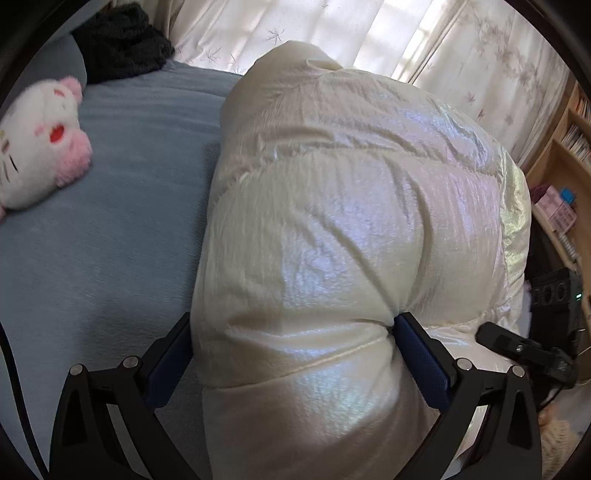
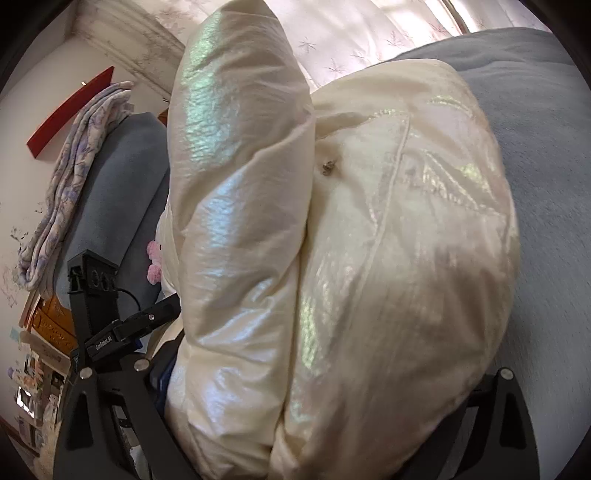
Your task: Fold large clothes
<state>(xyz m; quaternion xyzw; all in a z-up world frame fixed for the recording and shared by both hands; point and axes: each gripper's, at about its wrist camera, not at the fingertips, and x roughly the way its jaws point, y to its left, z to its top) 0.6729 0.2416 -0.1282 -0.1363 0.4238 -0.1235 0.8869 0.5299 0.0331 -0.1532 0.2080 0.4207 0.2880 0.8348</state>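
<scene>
A large cream, pearly puffer jacket point(image 1: 332, 206) lies bunched on the blue bed point(image 1: 122, 229). My left gripper point(image 1: 295, 343) has its fingers on either side of a thick padded fold at the near edge and squeezes it. In the right wrist view the same jacket point(image 2: 351, 258) fills the frame, with a raised padded part point(image 2: 229, 110) standing up on the left. My right gripper point(image 2: 306, 387) holds the jacket's thick bulk between its fingers; the fingertips are hidden by the fabric. The right gripper's body shows in the left wrist view point(image 1: 517, 347).
A white and pink plush cat point(image 1: 40, 140) and a dark garment point(image 1: 118, 40) lie at the bed's far left. Curtains point(image 1: 369, 33) hang behind. Wooden shelves point(image 1: 565, 155) stand to the right. A patterned blanket point(image 2: 70, 177) hangs off the bed's side.
</scene>
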